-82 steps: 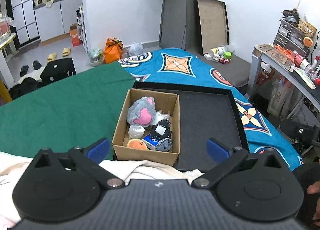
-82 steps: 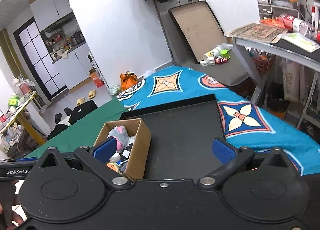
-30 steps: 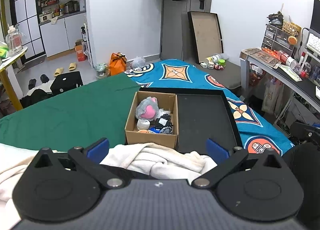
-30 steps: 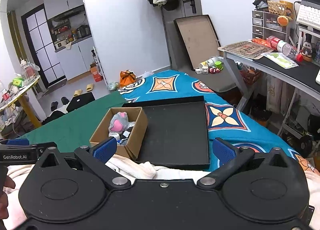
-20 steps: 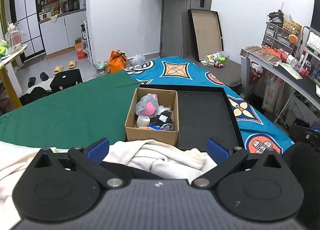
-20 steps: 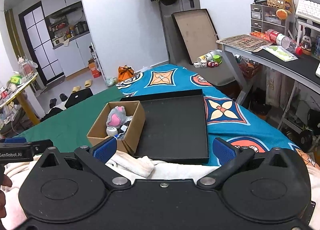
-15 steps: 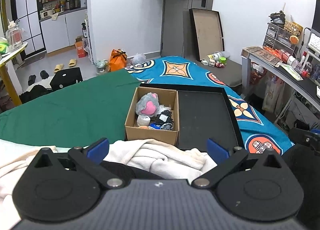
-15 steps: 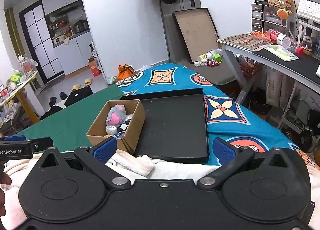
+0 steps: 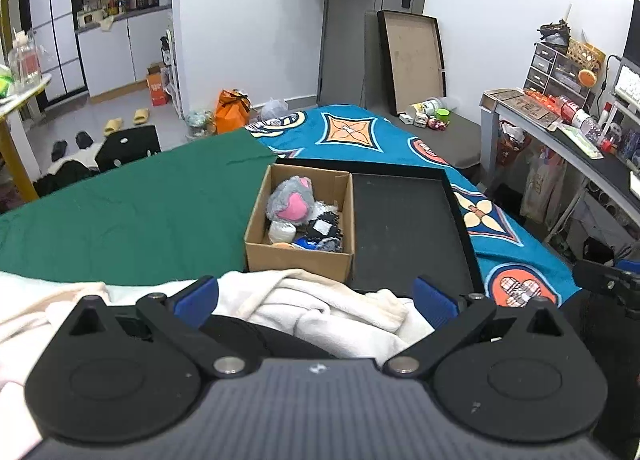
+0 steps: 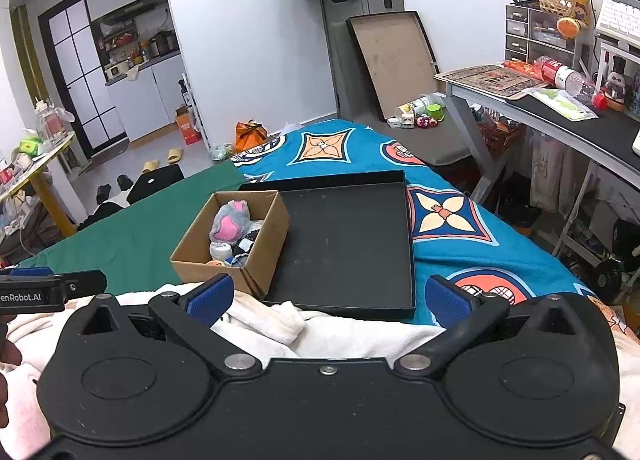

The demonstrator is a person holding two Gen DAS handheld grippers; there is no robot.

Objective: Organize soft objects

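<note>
A cardboard box holds several soft toys, with a grey and pink plush on top. It stands in the left part of a black tray on the bed. My left gripper is open and empty, held back from the box above a white fleece cloth. My right gripper is open and empty over the same cloth, in front of the tray.
The bed has a green sheet on the left and a blue patterned cover on the right. A desk with clutter stands at the right. The left gripper's body shows at the left edge of the right wrist view.
Both grippers have pulled back from the box and tray, which now look smaller and farther. The white cloth has come into view under both. Both stay open and empty.
</note>
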